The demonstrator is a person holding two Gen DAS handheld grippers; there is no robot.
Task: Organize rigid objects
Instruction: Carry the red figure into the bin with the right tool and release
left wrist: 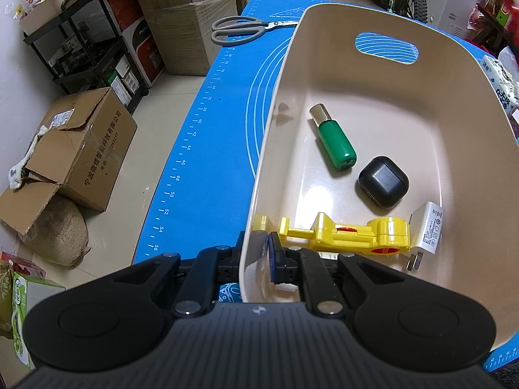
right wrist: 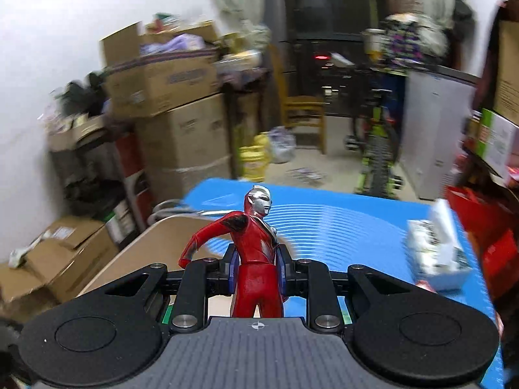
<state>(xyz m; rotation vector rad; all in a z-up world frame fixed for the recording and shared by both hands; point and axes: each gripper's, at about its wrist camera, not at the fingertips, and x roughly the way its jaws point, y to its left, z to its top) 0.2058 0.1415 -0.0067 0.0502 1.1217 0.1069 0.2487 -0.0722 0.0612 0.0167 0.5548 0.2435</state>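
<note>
My left gripper (left wrist: 256, 259) is shut on the near left wall of a beige bin (left wrist: 373, 97), one finger outside, one inside. In the bin lie a green bottle with a gold cap (left wrist: 334, 141), a black earbud case (left wrist: 382, 186), a yellow toy tool (left wrist: 350, 235) and a white charger plug (left wrist: 428, 231). My right gripper (right wrist: 256, 269) is shut on a red and silver hero figure (right wrist: 256, 249), held upright above the blue mat (right wrist: 340, 227). The bin's rim (right wrist: 155, 236) shows to its lower left.
Grey-handled scissors (left wrist: 240, 29) lie on the blue mat (left wrist: 211, 162) beyond the bin. A tissue pack (right wrist: 438, 249) sits on the mat's right side. Cardboard boxes (left wrist: 81, 149), a black shelf and a bicycle stand around the table on the floor.
</note>
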